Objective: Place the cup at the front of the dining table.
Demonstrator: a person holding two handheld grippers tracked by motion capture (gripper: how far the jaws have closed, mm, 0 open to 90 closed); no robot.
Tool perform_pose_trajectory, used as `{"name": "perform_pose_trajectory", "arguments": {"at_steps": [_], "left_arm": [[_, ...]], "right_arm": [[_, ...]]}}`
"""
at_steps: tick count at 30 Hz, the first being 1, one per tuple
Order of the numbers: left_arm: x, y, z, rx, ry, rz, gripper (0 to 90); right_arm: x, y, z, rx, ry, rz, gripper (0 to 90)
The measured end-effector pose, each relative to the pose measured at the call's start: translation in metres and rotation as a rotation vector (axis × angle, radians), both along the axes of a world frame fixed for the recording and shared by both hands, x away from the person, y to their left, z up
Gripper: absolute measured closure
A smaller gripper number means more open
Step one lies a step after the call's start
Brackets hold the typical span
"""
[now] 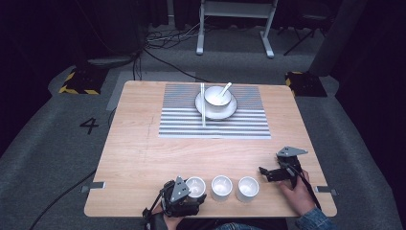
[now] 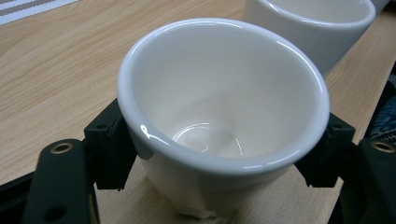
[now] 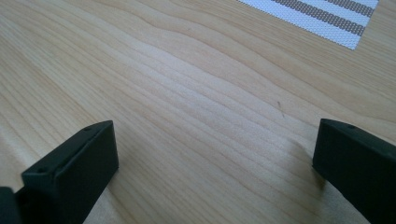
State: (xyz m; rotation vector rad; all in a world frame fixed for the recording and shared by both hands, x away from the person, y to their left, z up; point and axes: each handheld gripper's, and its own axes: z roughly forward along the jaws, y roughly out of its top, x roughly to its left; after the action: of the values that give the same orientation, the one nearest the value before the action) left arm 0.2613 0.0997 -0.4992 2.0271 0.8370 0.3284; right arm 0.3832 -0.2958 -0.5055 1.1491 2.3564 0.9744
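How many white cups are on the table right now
3, in a row at the near edge: the left cup between the left gripper jaws, the middle cup, the right cup.

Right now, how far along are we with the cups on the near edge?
Looks early. Done: the left gripper has its jaws against both sides of the left cup, which seems to rest on the table. In hand: that one cup. Left: the middle cup and right cup stand untouched, and the right gripper is open over bare wood. The bowl sits on the striped mat.
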Motion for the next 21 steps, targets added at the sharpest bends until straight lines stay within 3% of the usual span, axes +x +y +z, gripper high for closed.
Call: {"name": "perform_pose_trajectory", "arguments": {"at_steps": [9,21], "left_arm": [[0.002,-0.001,0.013,-0.006,0.014,-0.017,26.5],[0.009,0.005,0.042,-0.009,-0.013,-0.021,26.6]], "right_arm": [[0.0,0.0,0.0,0.0,0.0,0.0,0.3],[0.0,0.0,0.0,0.0,0.0,-0.001,0.3]]}}
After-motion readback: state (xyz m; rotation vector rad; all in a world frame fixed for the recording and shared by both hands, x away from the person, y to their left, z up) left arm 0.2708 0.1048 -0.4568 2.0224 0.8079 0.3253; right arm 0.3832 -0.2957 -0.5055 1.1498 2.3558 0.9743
